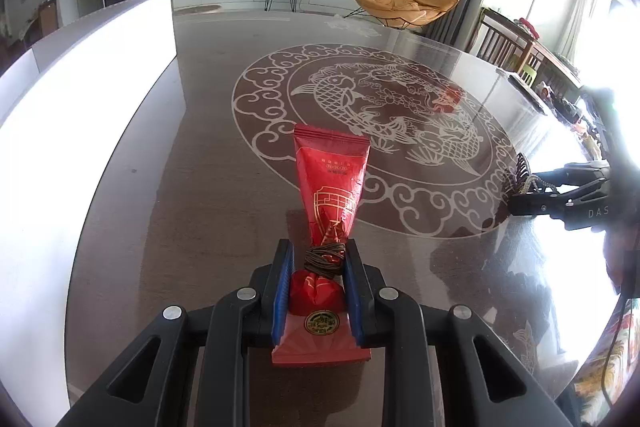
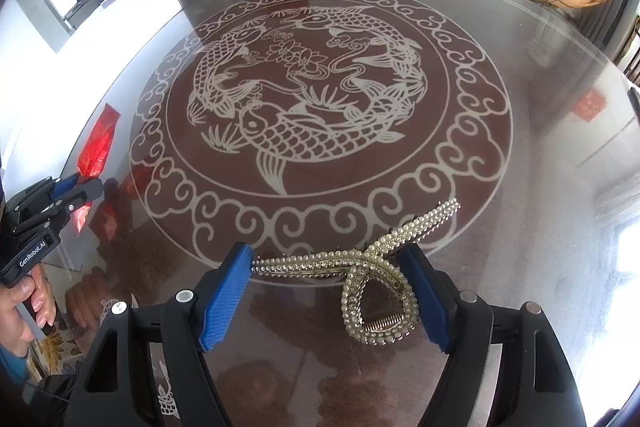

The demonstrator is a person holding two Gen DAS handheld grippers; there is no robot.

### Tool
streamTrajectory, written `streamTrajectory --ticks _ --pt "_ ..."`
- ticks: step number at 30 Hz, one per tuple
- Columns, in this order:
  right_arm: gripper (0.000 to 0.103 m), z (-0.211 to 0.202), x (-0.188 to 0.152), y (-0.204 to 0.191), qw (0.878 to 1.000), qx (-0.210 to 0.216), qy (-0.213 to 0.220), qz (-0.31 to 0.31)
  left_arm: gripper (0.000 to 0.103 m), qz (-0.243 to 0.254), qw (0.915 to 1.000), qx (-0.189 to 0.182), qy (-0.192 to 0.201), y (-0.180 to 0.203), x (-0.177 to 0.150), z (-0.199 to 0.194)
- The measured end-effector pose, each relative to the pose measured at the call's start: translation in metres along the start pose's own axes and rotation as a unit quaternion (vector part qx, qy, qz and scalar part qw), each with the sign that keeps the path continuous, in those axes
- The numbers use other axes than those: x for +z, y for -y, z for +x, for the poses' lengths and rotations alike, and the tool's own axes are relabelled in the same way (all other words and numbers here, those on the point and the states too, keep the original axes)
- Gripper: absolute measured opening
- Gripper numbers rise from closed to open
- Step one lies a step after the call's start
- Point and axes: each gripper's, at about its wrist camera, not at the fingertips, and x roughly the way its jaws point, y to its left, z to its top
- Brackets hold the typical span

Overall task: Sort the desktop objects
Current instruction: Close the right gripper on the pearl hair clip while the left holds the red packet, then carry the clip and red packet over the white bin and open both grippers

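Observation:
My left gripper (image 1: 319, 257) is shut on a red foil packet (image 1: 330, 179) tied at its waist with brown cord (image 1: 325, 259); the blue pads press the cord. The packet shows at the left of the right wrist view (image 2: 96, 143), held above the glass. My right gripper (image 2: 326, 267) holds a pearl and rhinestone hair clip (image 2: 360, 267) between its blue pads, which touch both ends of it. The right gripper with the clip appears at the right edge of the left wrist view (image 1: 520, 187).
A round glass table (image 2: 540, 155) carries a white fish and cloud pattern (image 2: 304, 99) on dark red. A white box (image 1: 100, 75) stands at the table's left. An orange lounge chair (image 1: 404, 3) and a TV unit are beyond the table.

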Motion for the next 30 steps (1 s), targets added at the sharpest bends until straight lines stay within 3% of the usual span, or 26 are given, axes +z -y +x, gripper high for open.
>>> streamTrajectory --ticks 3,8,10,11,12,17,21,26,30 --pt "0.087 -0.002 -0.003 -0.002 1.000 0.004 -0.012 -0.019 0.024 0.003 1.0000 -0.006 0.000 0.003 0.000 -0.004" --pt "0.087 -0.009 -0.007 0.000 0.998 -0.001 -0.016 -0.061 0.024 0.007 0.9999 -0.011 0.000 0.006 0.000 -0.005" --pt "0.065 -0.003 -0.004 0.002 0.998 -0.003 -0.020 -0.065 0.024 0.007 0.9999 -0.009 -0.003 0.008 0.001 -0.002" --pt "0.044 -0.006 -0.005 0.003 0.997 -0.020 -0.010 -0.071 0.024 0.005 0.9999 -0.009 -0.005 0.009 0.001 0.000" --pt "0.032 -0.006 -0.004 0.005 0.997 -0.029 -0.006 -0.070 0.024 0.001 0.9999 -0.011 -0.007 0.008 0.000 0.000" --pt "0.032 -0.012 -0.010 0.007 0.999 -0.021 0.013 -0.045 0.024 -0.029 0.9990 -0.034 0.007 -0.003 0.004 -0.021" --pt "0.032 -0.044 -0.011 0.001 0.998 0.003 0.050 -0.027 0.024 -0.063 0.9950 -0.063 0.044 -0.020 0.017 -0.065" --pt "0.032 -0.093 0.030 -0.069 0.988 0.052 0.119 -0.077 0.024 -0.091 0.9892 -0.052 0.102 -0.068 0.034 -0.140" --pt "0.032 -0.115 0.070 -0.171 0.971 0.113 0.158 -0.143 0.024 -0.123 0.9845 0.014 0.124 -0.136 0.033 -0.184"
